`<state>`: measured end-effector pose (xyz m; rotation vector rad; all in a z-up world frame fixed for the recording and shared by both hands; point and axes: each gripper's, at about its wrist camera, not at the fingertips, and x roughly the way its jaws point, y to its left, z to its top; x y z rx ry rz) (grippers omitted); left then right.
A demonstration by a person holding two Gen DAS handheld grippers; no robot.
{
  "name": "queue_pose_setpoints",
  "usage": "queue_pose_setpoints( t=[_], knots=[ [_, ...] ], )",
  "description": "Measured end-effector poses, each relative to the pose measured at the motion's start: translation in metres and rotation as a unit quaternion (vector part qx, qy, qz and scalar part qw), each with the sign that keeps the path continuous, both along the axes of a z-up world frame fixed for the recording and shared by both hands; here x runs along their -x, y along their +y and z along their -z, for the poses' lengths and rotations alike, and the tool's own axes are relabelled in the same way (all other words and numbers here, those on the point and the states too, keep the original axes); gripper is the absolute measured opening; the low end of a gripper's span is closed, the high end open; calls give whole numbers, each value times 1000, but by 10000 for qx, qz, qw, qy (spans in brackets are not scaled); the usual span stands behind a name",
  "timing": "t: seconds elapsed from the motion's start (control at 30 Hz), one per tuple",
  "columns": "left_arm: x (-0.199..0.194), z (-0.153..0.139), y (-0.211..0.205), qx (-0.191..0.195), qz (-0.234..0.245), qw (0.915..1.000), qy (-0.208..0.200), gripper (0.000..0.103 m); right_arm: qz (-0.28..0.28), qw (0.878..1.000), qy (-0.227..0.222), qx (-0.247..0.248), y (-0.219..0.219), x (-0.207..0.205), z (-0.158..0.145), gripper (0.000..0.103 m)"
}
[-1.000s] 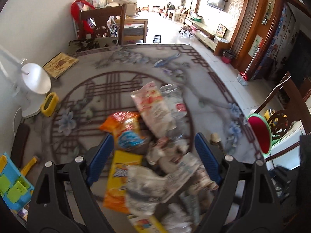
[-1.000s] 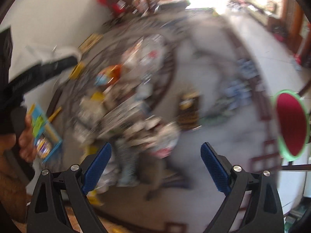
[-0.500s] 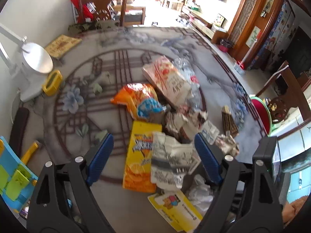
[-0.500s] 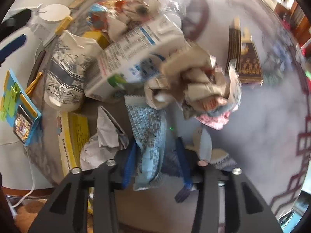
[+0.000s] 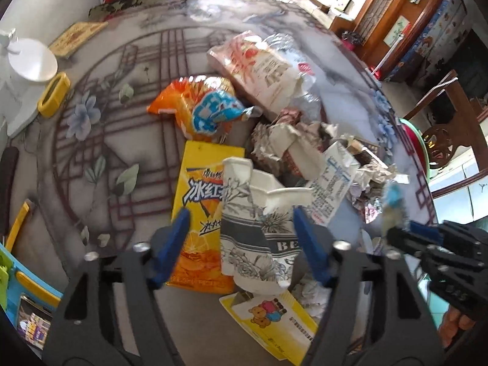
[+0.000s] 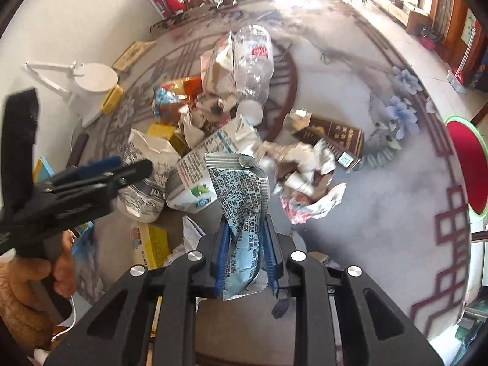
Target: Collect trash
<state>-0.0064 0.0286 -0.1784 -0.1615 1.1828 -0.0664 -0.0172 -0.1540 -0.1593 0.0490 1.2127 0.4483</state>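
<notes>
Only right view shows right claw (image 6: 245, 262) clamped on blue wrapper (image 6: 241, 228), left claw (image 5: 244, 244) closing around crushed cup (image 5: 259, 231)

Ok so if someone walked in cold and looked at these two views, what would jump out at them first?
Probably the heap of trash in the middle of the patterned table. In front of it, the right gripper is shut on a silvery blue wrapper. The left gripper is closing around a crumpled paper cup beside a flat yellow drink carton; its pads look not quite on it.
</notes>
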Motion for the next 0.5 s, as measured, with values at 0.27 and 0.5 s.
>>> queue_pose_setpoints(
  t=[0.27, 0.5],
  knots=[
    [2, -17, 0, 157, -187, 9994, -242, 30, 125, 9994, -305, -115, -18, -5, -23, 21],
    [-10, -53, -24, 198, 16, 9969, -761, 30, 312, 9984, -439, -163, -42, -11, -34, 21]
  ],
)
